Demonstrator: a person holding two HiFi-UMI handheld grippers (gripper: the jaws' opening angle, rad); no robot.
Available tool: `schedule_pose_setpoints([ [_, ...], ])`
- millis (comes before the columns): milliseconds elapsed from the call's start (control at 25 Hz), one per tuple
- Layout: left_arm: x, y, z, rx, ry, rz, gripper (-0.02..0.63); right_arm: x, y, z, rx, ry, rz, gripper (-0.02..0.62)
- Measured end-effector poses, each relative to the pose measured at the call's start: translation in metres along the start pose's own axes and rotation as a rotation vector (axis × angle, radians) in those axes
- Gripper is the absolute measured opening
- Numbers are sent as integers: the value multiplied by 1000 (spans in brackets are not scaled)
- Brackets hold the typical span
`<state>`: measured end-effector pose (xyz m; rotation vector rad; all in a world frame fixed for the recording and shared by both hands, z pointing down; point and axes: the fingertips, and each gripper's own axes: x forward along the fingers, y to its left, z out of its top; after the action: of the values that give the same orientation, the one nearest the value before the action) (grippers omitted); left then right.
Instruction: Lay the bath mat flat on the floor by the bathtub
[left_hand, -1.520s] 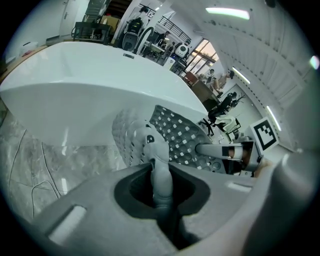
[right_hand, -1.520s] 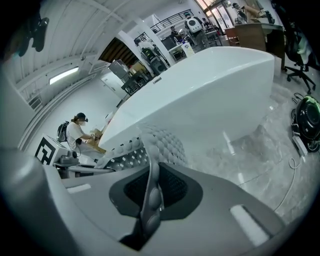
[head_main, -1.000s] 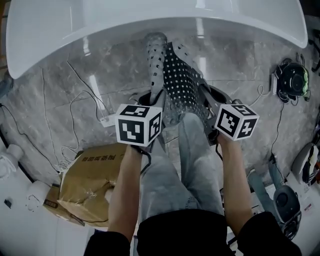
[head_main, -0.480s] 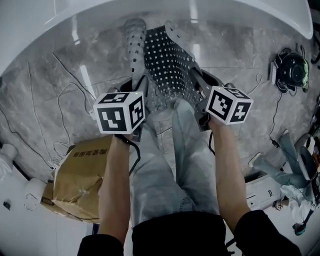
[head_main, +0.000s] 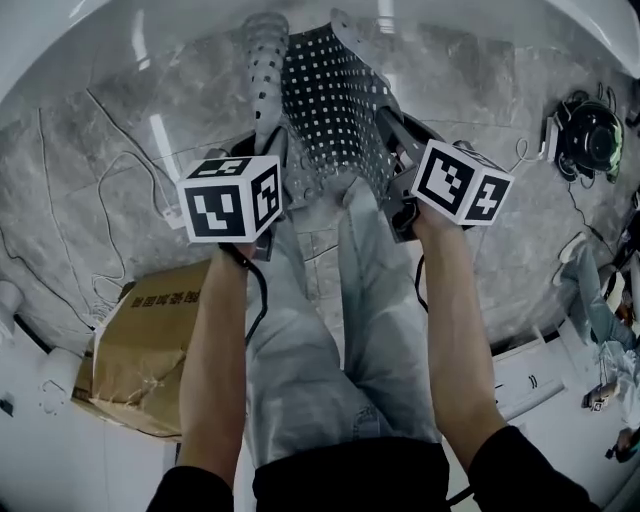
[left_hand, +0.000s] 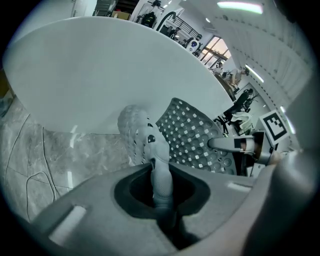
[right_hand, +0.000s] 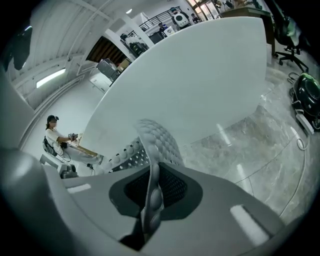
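Observation:
The grey rubber bath mat (head_main: 325, 105), dotted with small square holes, hangs curled between my two grippers, above the marble floor (head_main: 480, 70) in front of the white bathtub (head_main: 60, 35). My left gripper (head_main: 268, 158) is shut on the mat's left edge, which is rolled over. In the left gripper view the pinched fold of mat (left_hand: 159, 165) runs between the jaws of the left gripper (left_hand: 160, 172). My right gripper (head_main: 388, 128) is shut on the right edge. The right gripper view has the knobbly edge of the mat (right_hand: 156, 142) clamped in the right gripper (right_hand: 151, 197), with the bathtub (right_hand: 200, 75) behind.
A cardboard box (head_main: 150, 345) lies on the floor at lower left, with white cables (head_main: 110, 170) beside it. A dark round device with cords (head_main: 592, 128) sits at the right. The person's legs (head_main: 330, 330) stand between the arms. A seated person (right_hand: 55, 137) is far off.
Both grippers have sunk toward the floor with the mat held between them. The mat's far end now hangs closer to the bathtub's foot.

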<state>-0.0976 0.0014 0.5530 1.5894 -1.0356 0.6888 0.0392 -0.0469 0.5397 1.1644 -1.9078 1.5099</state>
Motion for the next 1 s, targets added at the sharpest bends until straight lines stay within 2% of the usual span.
schedule_pose_setpoints([
  [400, 28, 27, -15, -24, 8, 13, 31, 26, -27, -10, -62, 46, -21, 18],
  [600, 46, 42, -24, -4, 19, 24, 31, 44, -42, -17, -95, 69, -24, 18],
  [840, 69, 57, -25, 1, 35, 29, 31, 64, -61, -19, -69, 95, -13, 18],
  [1000, 85, 62, -25, 1, 29, 28, 31, 70, -77, -15, -93, 113, -19, 18],
])
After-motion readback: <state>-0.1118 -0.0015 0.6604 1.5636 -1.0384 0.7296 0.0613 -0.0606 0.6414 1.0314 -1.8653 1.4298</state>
